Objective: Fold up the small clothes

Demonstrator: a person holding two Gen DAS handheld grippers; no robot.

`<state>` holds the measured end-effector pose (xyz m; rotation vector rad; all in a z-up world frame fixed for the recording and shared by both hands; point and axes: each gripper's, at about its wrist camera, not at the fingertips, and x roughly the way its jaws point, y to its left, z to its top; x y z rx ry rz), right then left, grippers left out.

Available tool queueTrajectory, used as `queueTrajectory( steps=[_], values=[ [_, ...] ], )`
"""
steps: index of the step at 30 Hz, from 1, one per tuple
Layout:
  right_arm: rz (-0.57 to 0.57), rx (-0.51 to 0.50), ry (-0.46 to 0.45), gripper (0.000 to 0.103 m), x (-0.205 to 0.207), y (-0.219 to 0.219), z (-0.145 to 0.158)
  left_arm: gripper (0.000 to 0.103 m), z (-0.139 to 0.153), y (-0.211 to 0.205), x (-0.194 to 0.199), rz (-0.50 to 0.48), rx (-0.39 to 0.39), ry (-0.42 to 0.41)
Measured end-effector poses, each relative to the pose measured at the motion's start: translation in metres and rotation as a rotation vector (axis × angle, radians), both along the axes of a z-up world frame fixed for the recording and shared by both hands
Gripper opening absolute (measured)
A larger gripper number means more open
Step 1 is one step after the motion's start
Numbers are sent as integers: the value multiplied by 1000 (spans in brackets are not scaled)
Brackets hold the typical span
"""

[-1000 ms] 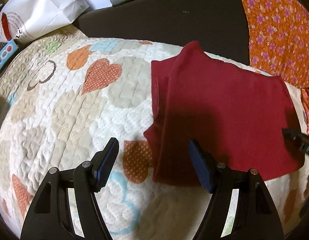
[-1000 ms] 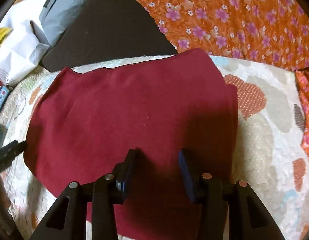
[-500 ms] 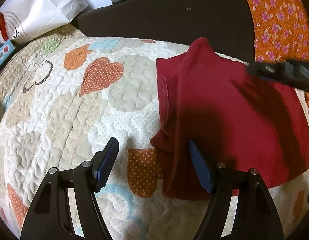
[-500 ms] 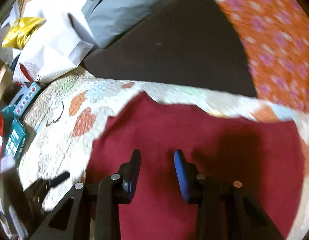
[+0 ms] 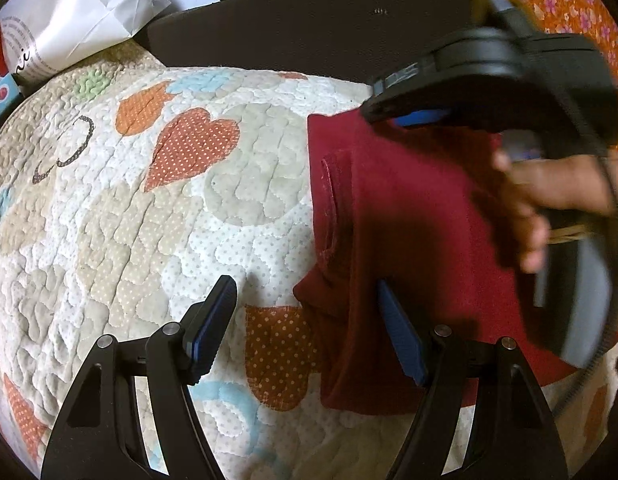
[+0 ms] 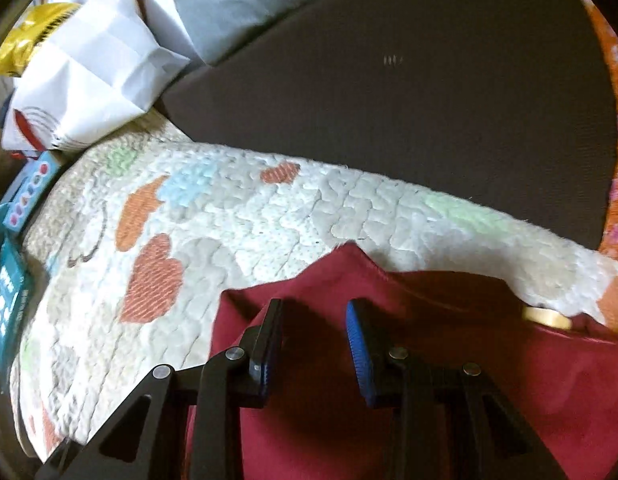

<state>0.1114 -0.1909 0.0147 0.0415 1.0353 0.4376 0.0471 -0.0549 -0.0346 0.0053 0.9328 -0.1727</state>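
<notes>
The dark red garment (image 5: 409,240) lies partly folded on the heart-patterned quilt (image 5: 149,220), with a doubled layer and a seam edge along its left side. It sits at the quilt's far right area, near the dark brown cushion (image 5: 289,28).

The left gripper (image 5: 305,320) hovers low over the garment's left edge with its claw spread wide and nothing between the pads; one finger stands over bare quilt, the other over the cloth. The right gripper (image 6: 315,336) is also spread and empty, placed over the garment's far corner.

Recommended procedure, judged from this layout: lower each claw until one pad slides under the cloth edge, and pinch all layers at once. The bunched fold near the left claw is likely to slip if only the top layer is caught. Lift both corners evenly so the crease runs straight.

Containers: a white paper bag (image 6: 93,80) rests beyond the quilt's left edge; its contents are hidden. A yellow foil packet (image 6: 33,36) lies behind it, contents likewise not visible.
</notes>
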Motion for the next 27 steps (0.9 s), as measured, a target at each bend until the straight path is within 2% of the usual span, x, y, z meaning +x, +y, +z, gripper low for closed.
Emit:
queueTrajectory(
  steps=[3,7,11,13,16,17,18,22,27],
  values=[
    [21,-35,7,31,8,12,-12,73,-1,2,1,-1,-7,2],
    [37,-43,-2,31,0,8,-1,73,0,2,2,-1,-8,3],
    [36,16,-41,31,-29,-11,20,73,0,2,1,2,-10,4],
    [12,-12,-70,31,-47,-22,23,73,0,2,1,5,-8,3],
    [-12,-44,-18,31,-50,-27,3,73,0,0,0,3,3,-3],
    [-17,-30,16,31,-48,-28,-8,73,0,0,0,2,3,-5],
    [-28,-17,10,31,-48,-29,-8,73,0,0,-1,3,1,-5],
    [-32,22,23,31,-53,-34,6,73,2,1,-2,7,-4,-8],
    [-11,26,-15,31,-77,-42,25,73,6,1,-4,11,-2,-23]
  ],
)
